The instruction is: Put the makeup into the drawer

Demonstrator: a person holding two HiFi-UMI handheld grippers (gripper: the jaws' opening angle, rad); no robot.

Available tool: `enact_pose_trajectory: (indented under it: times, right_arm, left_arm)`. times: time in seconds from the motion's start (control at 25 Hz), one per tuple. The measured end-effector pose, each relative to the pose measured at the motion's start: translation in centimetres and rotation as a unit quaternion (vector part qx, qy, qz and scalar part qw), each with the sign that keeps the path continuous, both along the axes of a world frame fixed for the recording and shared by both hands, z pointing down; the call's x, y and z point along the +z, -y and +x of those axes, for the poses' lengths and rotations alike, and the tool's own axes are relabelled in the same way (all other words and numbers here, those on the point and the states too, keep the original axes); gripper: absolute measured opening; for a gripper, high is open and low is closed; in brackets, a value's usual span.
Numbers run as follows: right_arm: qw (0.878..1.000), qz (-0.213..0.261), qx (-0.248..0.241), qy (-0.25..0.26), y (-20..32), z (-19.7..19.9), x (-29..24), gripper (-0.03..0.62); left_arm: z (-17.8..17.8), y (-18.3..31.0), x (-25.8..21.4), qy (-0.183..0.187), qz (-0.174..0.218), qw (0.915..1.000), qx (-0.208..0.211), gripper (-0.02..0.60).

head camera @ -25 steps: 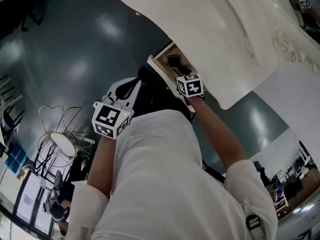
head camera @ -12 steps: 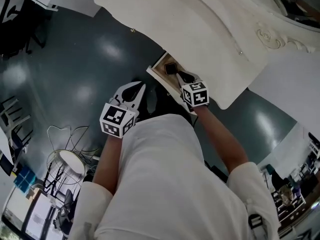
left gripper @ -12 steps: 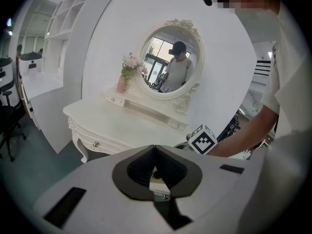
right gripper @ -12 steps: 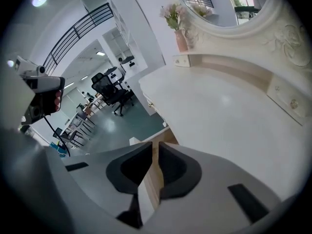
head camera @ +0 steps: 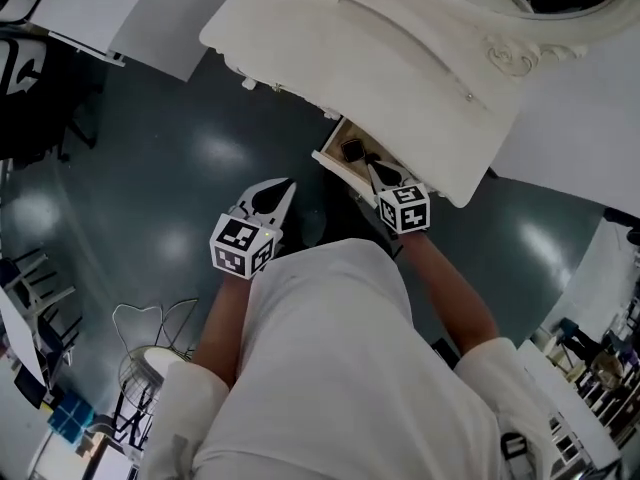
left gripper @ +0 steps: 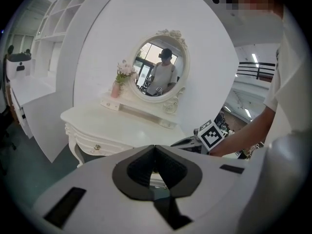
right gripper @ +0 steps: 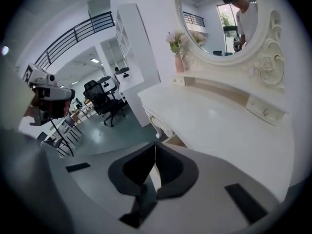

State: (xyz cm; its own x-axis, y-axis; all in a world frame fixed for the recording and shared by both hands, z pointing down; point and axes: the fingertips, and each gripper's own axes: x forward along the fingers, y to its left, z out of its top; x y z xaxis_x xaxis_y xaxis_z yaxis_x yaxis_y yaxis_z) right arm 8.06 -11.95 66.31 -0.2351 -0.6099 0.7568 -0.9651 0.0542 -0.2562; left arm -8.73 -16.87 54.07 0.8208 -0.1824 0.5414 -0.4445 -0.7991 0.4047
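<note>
Black makeup (head camera: 351,150) lies inside the open drawer (head camera: 338,167).

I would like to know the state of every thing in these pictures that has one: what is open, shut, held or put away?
drawer: pulled open.
dark makeup item: lying inside the drawer, not held.
right tongs: just closed; shut, nothing between them.
left tongs: shut, empty.
small upper drawer: shut.
</note>
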Motion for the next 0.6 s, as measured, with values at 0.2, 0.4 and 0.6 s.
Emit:
enact_pose_trajectory:
  times: [0.2, 0.4, 0.6]
  right_arm:
    - [0.998, 0.033, 0.032, -0.032, -0.3, -1.5, -3.3, 0.031]
    - [0.994, 0.063, 0.076, -0.050, -2.5, -2.2, -7.9, 0.031]
    - [0.989, 0.072, 0.101, -0.081, -4.4, -3.8, -10.3, 0.031]
  left_arm:
    - [-3.7, 1.1, -1.0, -0.008, 0.021, 0.9995, 0.020, 0.017]
    - [-5.1, -0.7, -3.2, -0.024, 0.036, 0.9969, 0.066, 0.017]
    - [-5.8, -1.6, -4.3, -0.050, 0.042, 0.9924, 0.104, 0.017]
